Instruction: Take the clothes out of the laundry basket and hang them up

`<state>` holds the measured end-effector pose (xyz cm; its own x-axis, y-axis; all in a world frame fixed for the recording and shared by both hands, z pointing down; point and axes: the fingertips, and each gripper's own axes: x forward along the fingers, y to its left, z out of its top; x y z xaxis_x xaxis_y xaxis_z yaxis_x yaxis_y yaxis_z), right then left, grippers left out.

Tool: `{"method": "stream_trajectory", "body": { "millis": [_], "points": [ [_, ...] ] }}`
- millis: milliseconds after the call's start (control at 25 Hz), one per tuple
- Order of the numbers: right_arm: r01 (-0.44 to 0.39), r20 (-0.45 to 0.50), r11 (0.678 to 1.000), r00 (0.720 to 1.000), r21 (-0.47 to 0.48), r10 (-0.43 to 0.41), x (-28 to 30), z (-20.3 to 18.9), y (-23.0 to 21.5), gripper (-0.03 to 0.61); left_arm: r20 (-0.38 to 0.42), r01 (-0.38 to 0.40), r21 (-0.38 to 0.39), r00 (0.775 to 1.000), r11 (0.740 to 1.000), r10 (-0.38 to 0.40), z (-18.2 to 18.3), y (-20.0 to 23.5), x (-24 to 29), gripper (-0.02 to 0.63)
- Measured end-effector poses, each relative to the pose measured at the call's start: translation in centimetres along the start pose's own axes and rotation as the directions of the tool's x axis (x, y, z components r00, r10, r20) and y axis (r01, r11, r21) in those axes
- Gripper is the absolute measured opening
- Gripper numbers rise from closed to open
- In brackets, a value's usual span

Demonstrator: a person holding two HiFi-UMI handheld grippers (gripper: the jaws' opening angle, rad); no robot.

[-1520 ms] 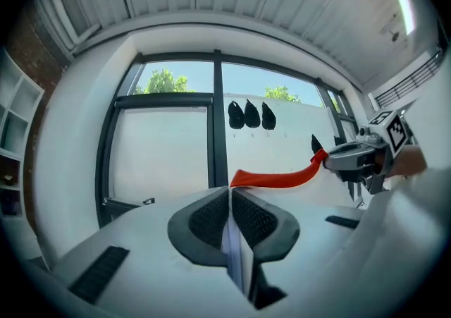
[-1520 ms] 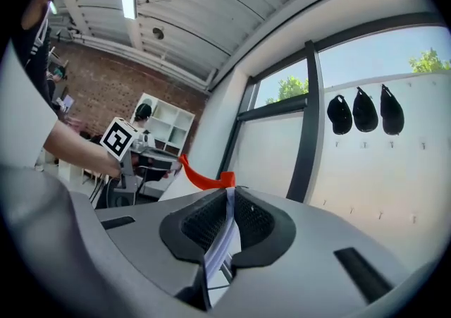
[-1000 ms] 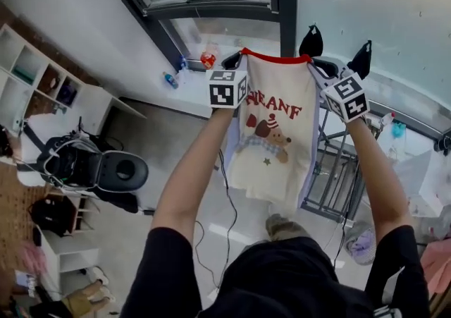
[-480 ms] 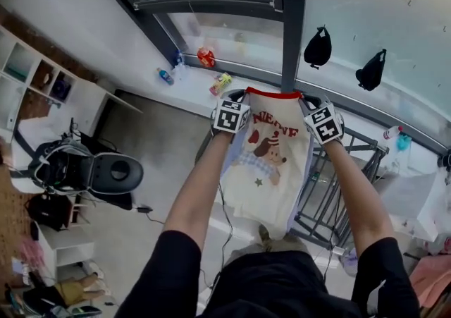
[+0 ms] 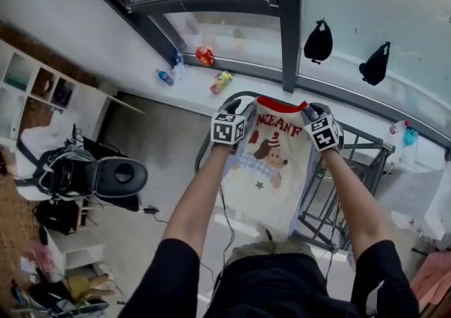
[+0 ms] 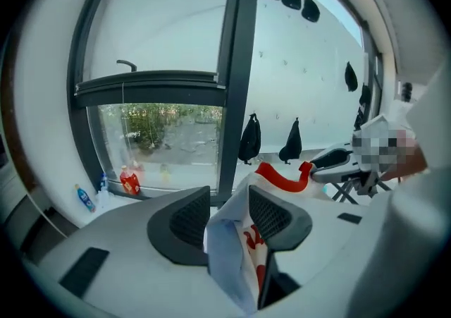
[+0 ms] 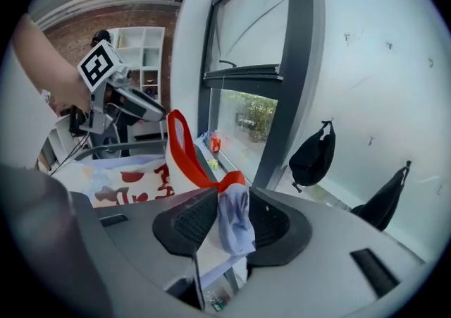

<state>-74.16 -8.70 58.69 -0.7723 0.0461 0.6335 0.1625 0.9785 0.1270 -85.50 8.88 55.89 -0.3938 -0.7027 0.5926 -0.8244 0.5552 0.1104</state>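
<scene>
**Shirt (image 5: 271, 161) spread at the drying rack (image 5: 363, 142), both pairs of jaws parted**

At the far left of the head view, white shelves (image 5: 28, 77) stand against the wall. A black seat (image 5: 116, 177) sits on the floor beside them. Further right, on the ledge under the window, lie a blue bottle (image 5: 164, 78), a red bottle (image 5: 205, 56) and a yellow-green packet (image 5: 221, 82).

The left gripper (image 5: 238, 108) is at the shirt's left shoulder. Its jaws have just been opening and now stand apart. A fold of cream and pale blue cloth lies loose between them, leaning toward one pad and clear of the other.

The shirt is cream with a red neckband, a bear print and red letters. It hangs spread between the two grippers in front of the person, neckband toward the window and hem toward the person's body. It covers the left part of the dark metal rack. Whether it rests on the rack's top bar cannot be told.

The right gripper (image 5: 315, 110) is at the shirt's right shoulder. Its jaws have also just been opening, to a narrower gap. A bunch of pale blue cloth and the end of the red neckband hang in that gap, not pinched.

To the right of the window post (image 5: 283, 27), two black bags (image 5: 318, 41) hang apart on the white wall.
</scene>
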Motion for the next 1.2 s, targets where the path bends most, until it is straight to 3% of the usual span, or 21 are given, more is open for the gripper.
{"method": "stream_trajectory", "body": {
  "millis": [160,280,520,640,840,920,1040,1200],
  "points": [
    [0.013,-0.077,0.995,0.997,0.099,-0.005,-0.5,-2.3,-0.5,0.187,0.036,-0.013,-0.049,0.999,0.999,0.015,0.2,0.3,-2.1,0.167],
    [0.018,-0.091,0.981,0.996,0.192,-0.001,-1.7,-2.9,-1.1,0.207,0.063,-0.003,-0.061,0.998,0.998,0.007,0.7,-0.2,-3.8,0.167],
    [0.045,0.034,0.962,0.998,0.268,-0.056,-7.8,-0.7,-0.6,0.207,0.111,0.063,-0.018,0.992,0.998,-0.061,1.1,-3.1,-7.4,0.167],
    [0.059,0.1,0.946,0.99,0.319,-0.095,-12.2,-0.2,0.2,0.207,0.154,0.102,-0.037,0.983,0.994,-0.095,1.8,-4.6,-9.9,0.167],
    [0.108,0.213,0.935,0.959,0.338,-0.188,-21.3,0.6,3.5,0.198,0.272,0.242,-0.047,0.936,0.969,-0.221,3.1,-9.5,-16.4,0.137],
    [0.128,0.227,0.93,0.95,0.343,-0.215,-24.7,0.3,5.8,0.162,0.3,0.287,-0.008,0.914,0.958,-0.272,2.7,-11.9,-19.6,0.107],
    [0.141,0.274,0.912,0.926,0.385,-0.258,-30.3,-0.4,9.4,0.035,0.32,0.314,0.075,0.891,0.946,-0.321,1.3,-15.6,-24.2,0.032],
    [0.234,0.229,0.859,0.902,0.455,-0.366,-36.9,-5.9,14.5,0.0,0.367,0.363,0.129,0.847,0.923,-0.384,-1.6,-20.4,-29.4,0.012]
  ]
}}
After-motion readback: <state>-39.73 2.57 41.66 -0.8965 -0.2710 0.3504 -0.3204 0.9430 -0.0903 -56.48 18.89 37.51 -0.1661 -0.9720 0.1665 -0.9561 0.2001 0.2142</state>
